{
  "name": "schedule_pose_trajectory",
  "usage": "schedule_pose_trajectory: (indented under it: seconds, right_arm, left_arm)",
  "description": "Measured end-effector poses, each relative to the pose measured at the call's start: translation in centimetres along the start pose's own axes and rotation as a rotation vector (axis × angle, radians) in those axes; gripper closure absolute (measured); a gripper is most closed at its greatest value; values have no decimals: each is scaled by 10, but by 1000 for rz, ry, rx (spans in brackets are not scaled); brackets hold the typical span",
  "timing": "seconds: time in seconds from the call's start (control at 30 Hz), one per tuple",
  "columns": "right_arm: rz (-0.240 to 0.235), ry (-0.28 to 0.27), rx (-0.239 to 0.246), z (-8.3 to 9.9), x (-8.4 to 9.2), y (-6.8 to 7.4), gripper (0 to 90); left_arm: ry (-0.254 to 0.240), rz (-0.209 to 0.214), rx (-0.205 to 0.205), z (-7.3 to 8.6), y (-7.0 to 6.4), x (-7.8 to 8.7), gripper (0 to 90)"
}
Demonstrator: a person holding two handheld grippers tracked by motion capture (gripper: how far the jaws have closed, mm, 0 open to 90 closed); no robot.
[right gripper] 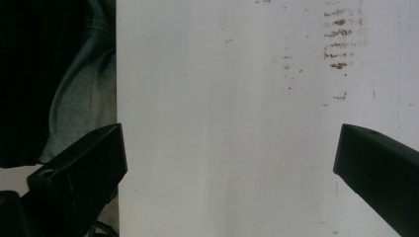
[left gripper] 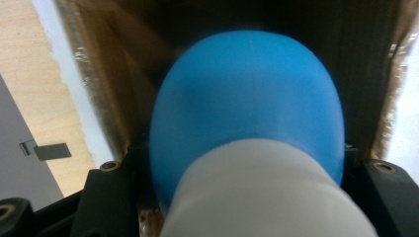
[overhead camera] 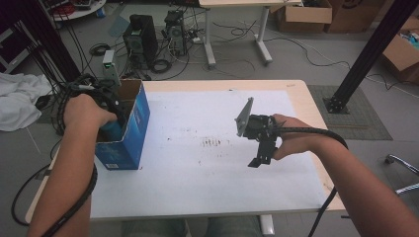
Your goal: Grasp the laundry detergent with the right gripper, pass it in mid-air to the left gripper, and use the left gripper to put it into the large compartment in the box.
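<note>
A blue rounded object (left gripper: 247, 98) with a white end sits between the jaws of my left gripper (left gripper: 244, 165), which is shut on it. It hangs inside an open cardboard box (left gripper: 99, 74) with brown inner walls. In the high view that box (overhead camera: 126, 140) is blue outside and stands at the table's left edge. My left gripper (overhead camera: 111, 123) reaches into its open top under the hand, and a bit of the blue object (overhead camera: 112, 131) shows. My right gripper (overhead camera: 259, 159) hovers over the white table right of centre, open, with nothing between its jaws (right gripper: 230, 163).
The white table top (overhead camera: 197, 168) carries brown smudges (overhead camera: 212, 142) near its middle. Cables trail from both grippers. Beyond the table stand computer towers (overhead camera: 141, 39), a desk, cardboard boxes and a black frame post (overhead camera: 365, 54). White cloth (overhead camera: 17, 98) lies at the left.
</note>
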State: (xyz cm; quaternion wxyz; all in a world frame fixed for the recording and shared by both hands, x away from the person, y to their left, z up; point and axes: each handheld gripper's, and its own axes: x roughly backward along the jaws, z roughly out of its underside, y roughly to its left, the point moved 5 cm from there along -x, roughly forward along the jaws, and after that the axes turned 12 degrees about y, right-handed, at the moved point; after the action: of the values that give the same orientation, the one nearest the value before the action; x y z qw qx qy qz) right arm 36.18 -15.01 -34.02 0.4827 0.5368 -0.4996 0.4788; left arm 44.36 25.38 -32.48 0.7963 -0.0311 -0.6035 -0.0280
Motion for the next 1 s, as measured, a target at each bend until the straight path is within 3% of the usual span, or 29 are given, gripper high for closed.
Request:
schedule_pose_trajectory:
  seconds: [0.23,0.3,0.53,0.73,1.0]
  right_arm:
    - [-7,-3,-3,1,-3,-1,0]
    - [-9,-5,-6,1,-4,-1,0]
    - [-10,-11,-8,0,-5,-2,0]
    - [-11,-9,-7,-1,-5,-3,0]
    - [-10,-16,-11,-1,-4,-2,0]
  left_arm:
    - [0,4,-2,-3,3,-13,386]
    - [-23,10,-2,-3,4,-13,386]
    - [-31,5,4,-2,3,-14,385]
    - [-13,23,-3,-1,2,-16,384]
    - [-8,-9,-5,-1,0,-16,338]
